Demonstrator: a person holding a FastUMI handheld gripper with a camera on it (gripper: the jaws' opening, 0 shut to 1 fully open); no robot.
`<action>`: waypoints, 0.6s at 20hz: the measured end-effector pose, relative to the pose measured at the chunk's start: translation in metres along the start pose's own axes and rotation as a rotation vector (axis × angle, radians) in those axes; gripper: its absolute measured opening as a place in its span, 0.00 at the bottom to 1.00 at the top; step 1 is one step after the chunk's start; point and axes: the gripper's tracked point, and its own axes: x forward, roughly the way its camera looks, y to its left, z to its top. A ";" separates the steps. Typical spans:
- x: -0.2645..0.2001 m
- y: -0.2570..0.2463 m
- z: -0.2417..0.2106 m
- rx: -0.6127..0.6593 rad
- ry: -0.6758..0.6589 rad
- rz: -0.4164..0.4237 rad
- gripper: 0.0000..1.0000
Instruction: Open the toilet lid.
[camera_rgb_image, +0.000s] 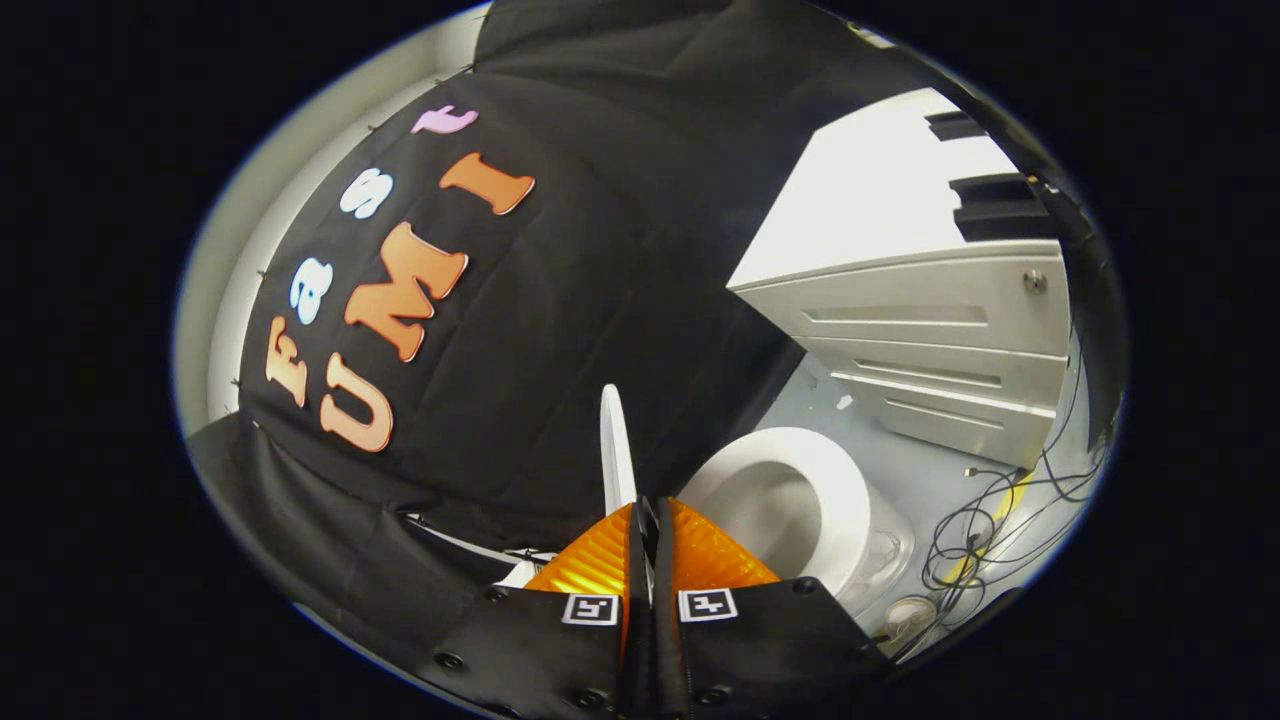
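Note:
The white toilet lid (617, 440) is seen edge-on as a thin blade, lifted well away from the seat. It runs straight into my gripper (645, 508), whose fingers are closed together on its rim with only a narrow slit between them. Beside the fingers lies the white toilet seat (850, 490), its ring exposed, with the bowl (775, 505) open inside it. The toilet's base is hidden behind the gripper body.
A white cabinet (940, 330) with several drawers stands past the toilet. Loose black cables (990, 520) and a yellow strip lie on the pale floor (900, 455) beside the bowl. The booth's black cloth wall (600, 280) hangs close behind the lid.

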 end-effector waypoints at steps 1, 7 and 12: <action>-0.001 0.011 -0.001 -0.016 0.001 0.008 0.08; -0.010 0.062 -0.013 -0.130 0.015 0.041 0.08; -0.015 0.094 -0.023 -0.221 0.026 0.057 0.08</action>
